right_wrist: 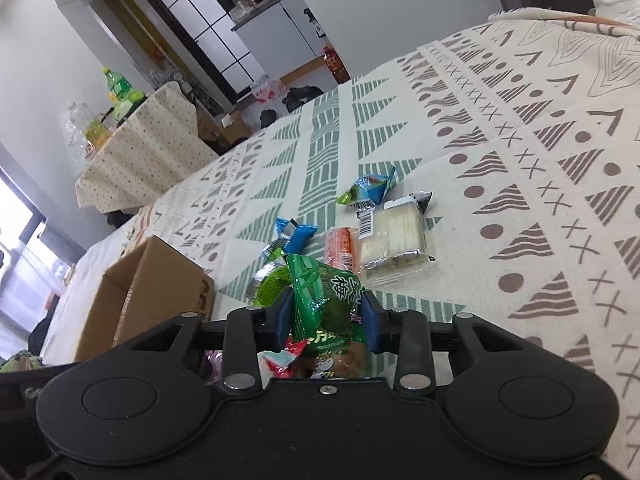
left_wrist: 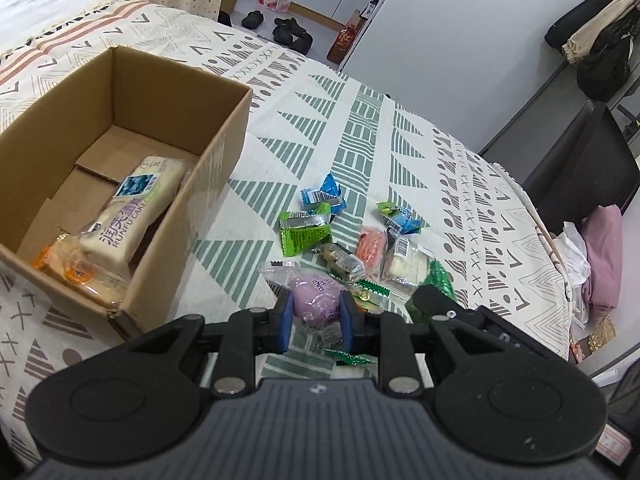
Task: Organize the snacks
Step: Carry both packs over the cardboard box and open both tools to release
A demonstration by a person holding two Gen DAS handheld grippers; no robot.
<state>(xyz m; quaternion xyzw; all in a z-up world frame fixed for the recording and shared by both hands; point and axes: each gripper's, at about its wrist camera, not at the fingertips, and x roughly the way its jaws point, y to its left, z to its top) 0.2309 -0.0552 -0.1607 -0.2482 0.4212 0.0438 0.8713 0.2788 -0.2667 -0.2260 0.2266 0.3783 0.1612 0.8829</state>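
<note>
In the left wrist view my left gripper (left_wrist: pixel 315 309) is shut on a purple bun in a clear wrapper (left_wrist: pixel 316 294), held just above the patterned bedspread (left_wrist: pixel 360 128). An open cardboard box (left_wrist: pixel 224 152) stands to its left, holding a white cake pack (left_wrist: pixel 132 216) and an orange-labelled pastry (left_wrist: pixel 76 272). In the right wrist view my right gripper (right_wrist: pixel 328 314) is shut on a crinkled green snack packet (right_wrist: pixel 324 292). Beyond it lie a blue packet (right_wrist: pixel 298 236), an orange pack (right_wrist: pixel 342 248), a white sandwich cake (right_wrist: pixel 394 236) and a blue-green packet (right_wrist: pixel 370 188). The box (right_wrist: pixel 160 280) is to the left.
More loose snacks lie by the left gripper: a blue packet (left_wrist: pixel 324 194) and a green packet (left_wrist: pixel 306 232). The bed edge (left_wrist: pixel 540 216) drops off at the right. A dotted tablecloth (right_wrist: pixel 148 148) and shoes (left_wrist: pixel 292 32) lie beyond the bed.
</note>
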